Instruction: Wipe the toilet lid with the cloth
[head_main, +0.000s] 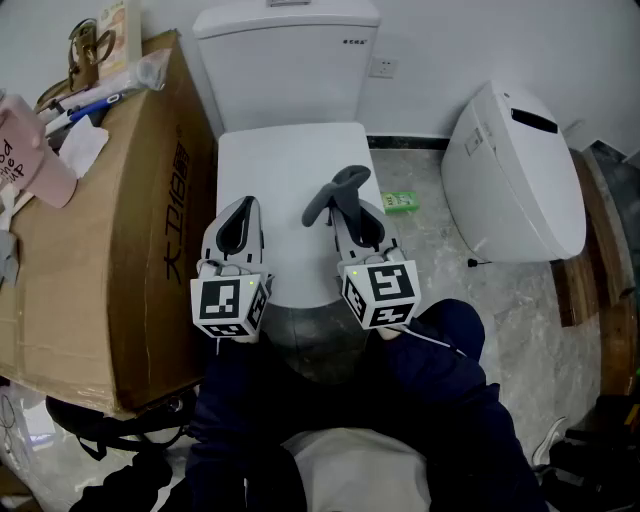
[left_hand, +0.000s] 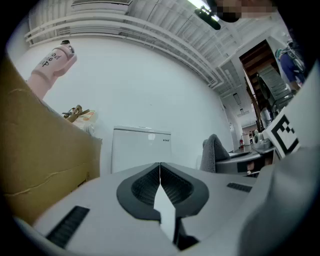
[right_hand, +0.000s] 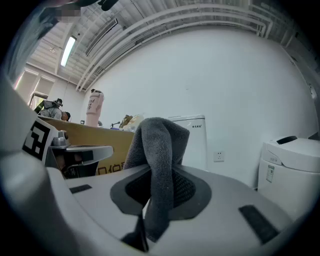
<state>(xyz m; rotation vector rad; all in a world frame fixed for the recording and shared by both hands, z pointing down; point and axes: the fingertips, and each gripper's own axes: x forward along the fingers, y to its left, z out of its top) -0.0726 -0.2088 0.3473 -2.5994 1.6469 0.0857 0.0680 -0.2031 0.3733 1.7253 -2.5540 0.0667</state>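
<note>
White wall (head_main: 450, 40), marbled floor (head_main: 440, 255), cardboard box (head_main: 110, 250), wall socket (head_main: 382, 68)

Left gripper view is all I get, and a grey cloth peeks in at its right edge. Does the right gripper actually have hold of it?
Observer: Yes. In the right gripper view the right gripper has its jaws closed on the cloth, which folds up over them.
Operator: Where are we over the lid?
Observer: The head view shows both grippers over the near half of the closed toilet lid, with the left gripper beside the right.
Operator: Anything on my right to mind?
Observer: A second white toilet stands on the floor, with a small green packet between it and ours.
</note>
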